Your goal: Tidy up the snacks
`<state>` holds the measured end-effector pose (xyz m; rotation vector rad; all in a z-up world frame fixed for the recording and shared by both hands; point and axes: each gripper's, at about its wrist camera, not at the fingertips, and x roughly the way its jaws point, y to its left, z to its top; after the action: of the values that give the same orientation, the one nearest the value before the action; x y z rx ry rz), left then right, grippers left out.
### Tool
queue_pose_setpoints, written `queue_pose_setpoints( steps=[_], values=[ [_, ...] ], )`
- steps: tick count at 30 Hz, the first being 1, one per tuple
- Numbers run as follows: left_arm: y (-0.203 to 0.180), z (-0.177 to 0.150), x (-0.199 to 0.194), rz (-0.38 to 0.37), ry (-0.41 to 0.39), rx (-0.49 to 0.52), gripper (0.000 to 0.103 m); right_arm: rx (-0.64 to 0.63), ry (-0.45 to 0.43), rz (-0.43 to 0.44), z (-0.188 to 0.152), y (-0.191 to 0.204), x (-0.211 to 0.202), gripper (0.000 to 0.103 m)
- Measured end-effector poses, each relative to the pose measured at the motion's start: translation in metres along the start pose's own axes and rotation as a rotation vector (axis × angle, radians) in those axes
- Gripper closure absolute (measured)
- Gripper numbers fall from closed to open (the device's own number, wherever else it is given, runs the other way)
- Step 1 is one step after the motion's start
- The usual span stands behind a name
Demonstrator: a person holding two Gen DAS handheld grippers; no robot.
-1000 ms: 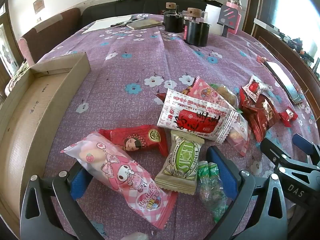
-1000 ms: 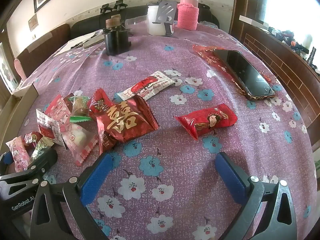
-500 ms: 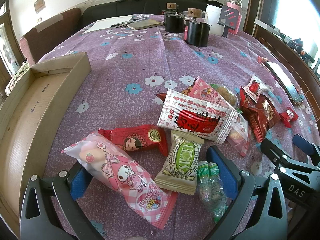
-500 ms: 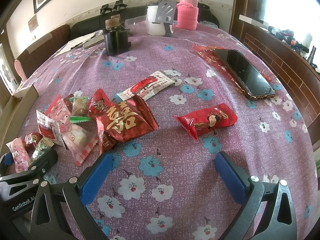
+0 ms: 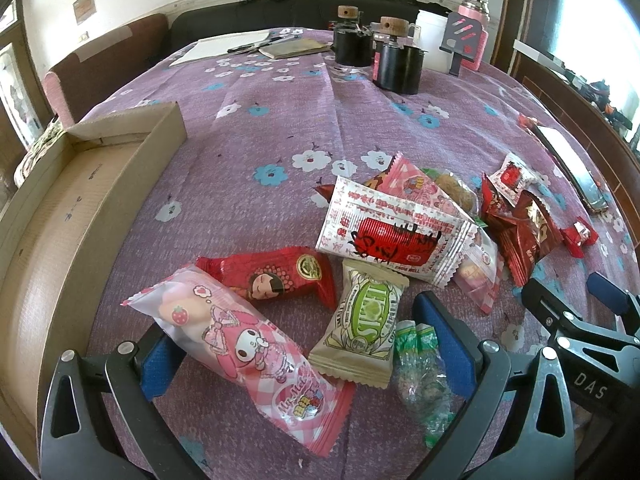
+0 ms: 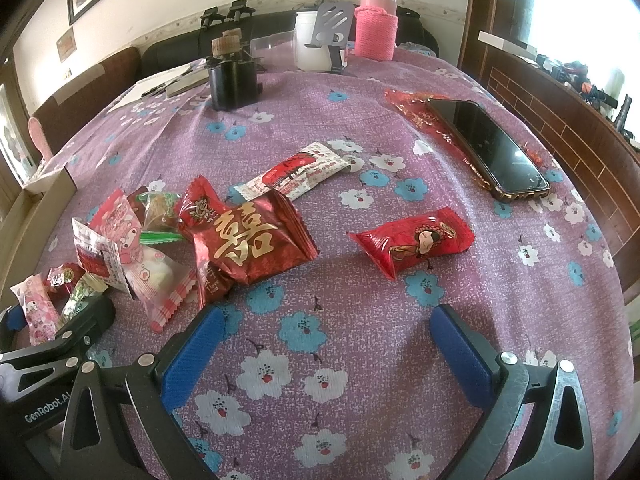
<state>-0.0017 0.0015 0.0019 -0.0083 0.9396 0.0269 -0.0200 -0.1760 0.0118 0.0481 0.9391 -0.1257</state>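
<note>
Snack packets lie scattered on the purple flowered tablecloth (image 5: 304, 120). My left gripper (image 5: 300, 344) is open low over the cloth, and between its blue pads lie a long pink cartoon packet (image 5: 248, 344), a beige-and-green packet (image 5: 362, 324) and a small green-wrapped sweet (image 5: 420, 380). A red doll packet (image 5: 276, 278) and a white-and-red packet (image 5: 396, 236) sit just beyond. My right gripper (image 6: 328, 356) is open over bare cloth. Ahead of it lie another red doll packet (image 6: 414, 244) and a dark red packet with a gold character (image 6: 248, 240).
An open cardboard box (image 5: 60, 216) stands at the left table edge. A phone (image 6: 488, 148) rests on a red wrapper at the right. Black jars (image 5: 400, 64), a white jar (image 6: 312, 40), a pink flask (image 6: 376, 28) and papers (image 5: 224, 46) stand at the back.
</note>
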Motion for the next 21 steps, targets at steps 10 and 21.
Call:
queue_pose_setpoints(
  steps=[10, 21],
  values=[
    [-0.002, 0.002, -0.001, -0.015, 0.075, 0.03, 0.0, -0.03, 0.036, 0.027, 0.0, -0.001, -0.001, 0.0],
    [0.028, -0.011, -0.065, -0.178, 0.004, 0.027, 0.0, -0.032, 0.049, -0.007, -0.007, 0.003, -0.008, 0.0]
  ],
)
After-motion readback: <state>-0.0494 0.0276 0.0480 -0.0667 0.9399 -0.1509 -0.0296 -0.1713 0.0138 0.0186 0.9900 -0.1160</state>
